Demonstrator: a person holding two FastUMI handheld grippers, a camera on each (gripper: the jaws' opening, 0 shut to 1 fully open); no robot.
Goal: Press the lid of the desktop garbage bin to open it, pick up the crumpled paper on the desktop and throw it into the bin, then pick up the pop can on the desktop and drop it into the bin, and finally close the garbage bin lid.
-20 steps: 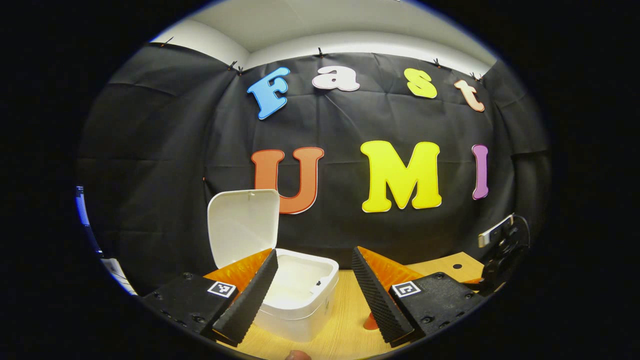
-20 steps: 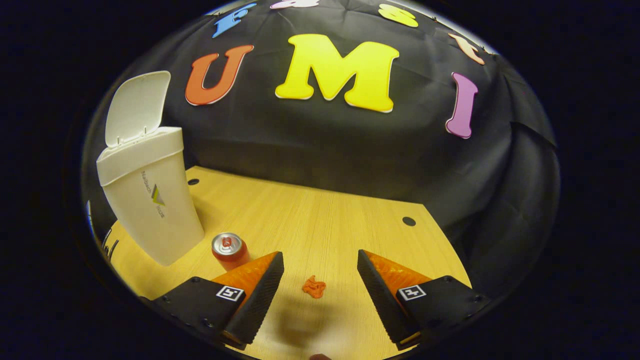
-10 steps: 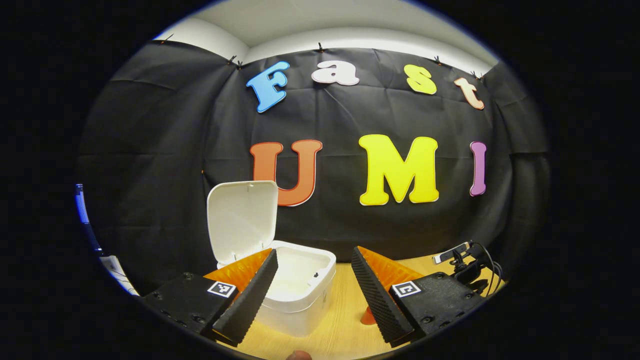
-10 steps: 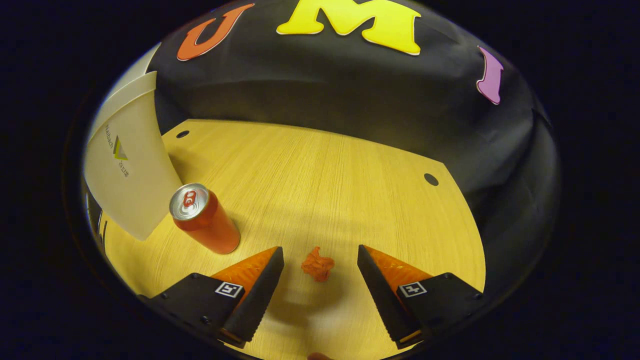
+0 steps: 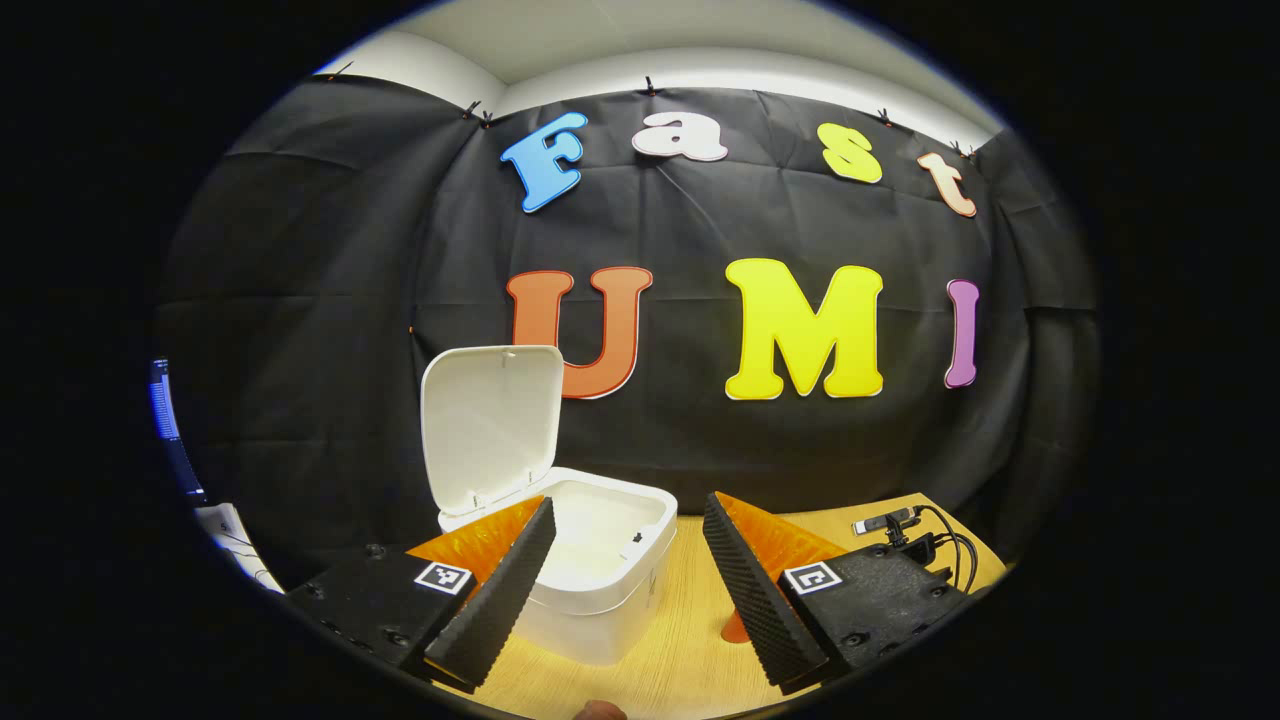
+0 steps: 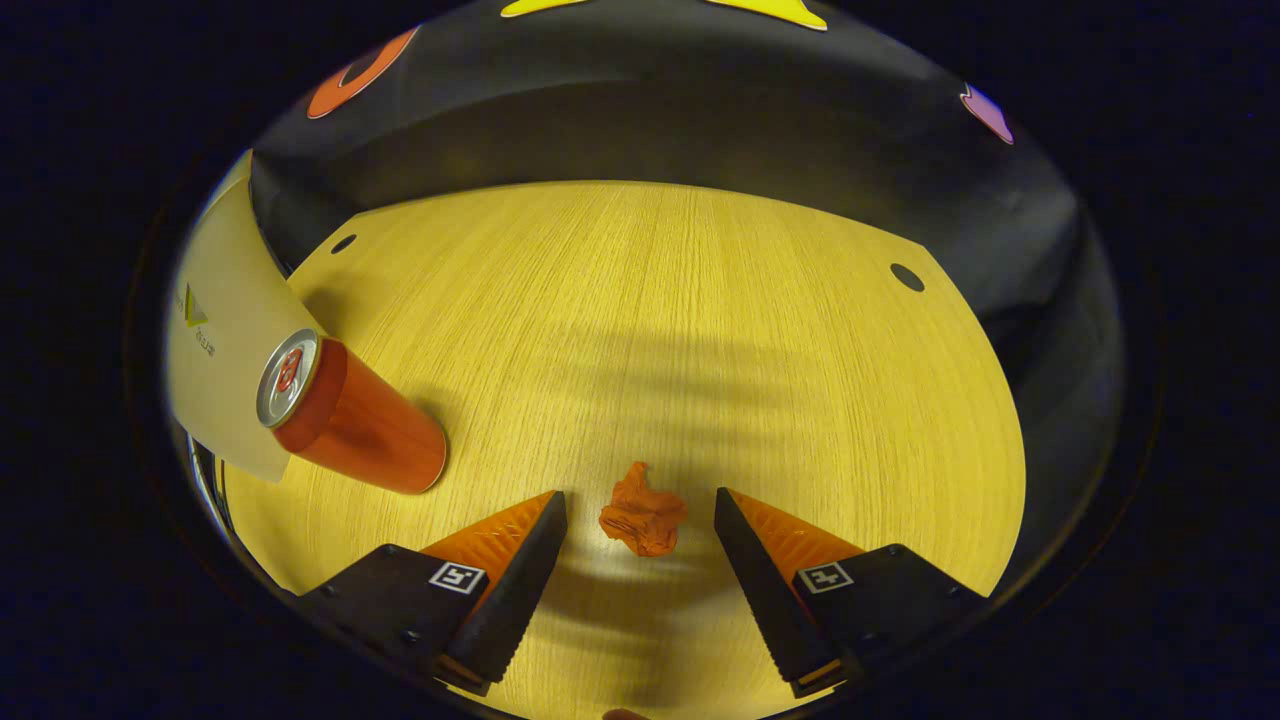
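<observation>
The white desktop bin (image 5: 600, 590) stands on the wooden desk with its lid (image 5: 490, 425) raised upright at the back. My left gripper (image 5: 625, 520) hovers open just before the bin's mouth, holding nothing. In the right gripper view, an orange crumpled paper (image 6: 642, 518) lies on the desk. My right gripper (image 6: 640, 510) is open above it, a finger on either side and apart from it. A red pop can (image 6: 350, 420) stands to the left, beside the bin's white wall (image 6: 215, 340).
The wooden desk (image 6: 680, 320) has small round holes near its back corners (image 6: 907, 277). In the left gripper view, a black device with cables (image 5: 915, 535) sits at the desk's right end. A small orange patch (image 5: 735, 628) shows beside my left gripper's right finger.
My right gripper has dropped and tilted down toward the crumpled paper, which now sits between its fingers. The left gripper has shifted only slightly near the open bin.
</observation>
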